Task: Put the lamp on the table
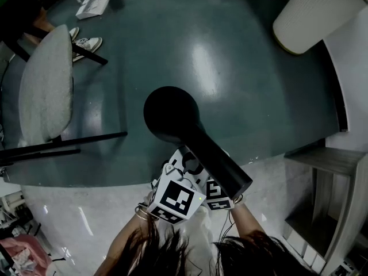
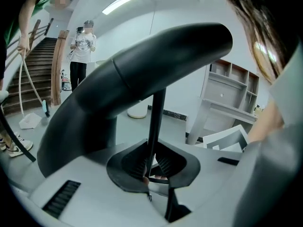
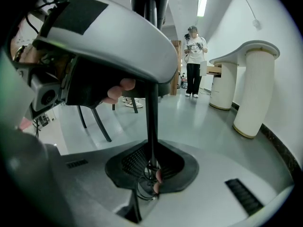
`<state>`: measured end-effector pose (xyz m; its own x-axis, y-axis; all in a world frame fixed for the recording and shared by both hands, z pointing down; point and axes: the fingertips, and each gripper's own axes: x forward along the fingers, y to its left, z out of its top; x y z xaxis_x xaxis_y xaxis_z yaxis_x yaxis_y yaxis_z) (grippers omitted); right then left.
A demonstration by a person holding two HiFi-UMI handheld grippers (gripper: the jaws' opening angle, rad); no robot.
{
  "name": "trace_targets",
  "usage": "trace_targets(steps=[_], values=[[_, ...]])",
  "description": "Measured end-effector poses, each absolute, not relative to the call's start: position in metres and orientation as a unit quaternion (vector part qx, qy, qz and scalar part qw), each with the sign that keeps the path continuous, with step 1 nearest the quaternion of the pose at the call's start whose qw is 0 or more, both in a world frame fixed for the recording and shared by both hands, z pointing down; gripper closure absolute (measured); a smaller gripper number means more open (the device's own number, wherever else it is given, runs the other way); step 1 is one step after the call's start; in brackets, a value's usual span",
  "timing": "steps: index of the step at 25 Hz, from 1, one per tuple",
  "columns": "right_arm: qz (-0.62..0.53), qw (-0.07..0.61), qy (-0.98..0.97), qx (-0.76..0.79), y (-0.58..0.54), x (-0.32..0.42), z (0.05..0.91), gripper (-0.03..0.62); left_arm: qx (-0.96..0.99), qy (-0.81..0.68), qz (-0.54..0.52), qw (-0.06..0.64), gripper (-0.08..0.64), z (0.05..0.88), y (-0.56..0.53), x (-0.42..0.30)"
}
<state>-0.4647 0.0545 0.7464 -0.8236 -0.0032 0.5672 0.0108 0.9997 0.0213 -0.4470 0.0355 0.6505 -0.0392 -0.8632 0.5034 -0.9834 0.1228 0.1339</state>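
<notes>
In the head view a black lamp [image 1: 190, 137] hangs in front of me over the floor, its round end [image 1: 171, 114] pointing away. Both grippers are under it: the left gripper [image 1: 183, 174] with its marker cube [image 1: 175, 199], the right gripper [image 1: 221, 191] beside it. In the left gripper view the left gripper [image 2: 152, 167] is shut on the lamp's thin black stem [image 2: 155, 122], below the lamp's thick curved body [image 2: 128, 89]. The right gripper [image 3: 152, 167] is shut on the same stem [image 3: 151, 117], lower than the left gripper [image 3: 94, 46].
A white table on a ribbed column [image 1: 316, 16] stands at the upper right by the wall, also seen as table [image 3: 251, 89]. A grey chair [image 1: 46, 91] is at the left, a shelf unit [image 1: 328, 171] at the right. A person [image 3: 194, 65] stands further off.
</notes>
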Motion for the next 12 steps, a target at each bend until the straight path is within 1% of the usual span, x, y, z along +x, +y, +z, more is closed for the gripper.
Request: trace_targets(steps=[12], values=[[-0.017,0.303,-0.953,0.013,0.056,-0.464,0.701,0.534,0.655,-0.703,0.117,0.249,0.505,0.605,0.04,-0.451]])
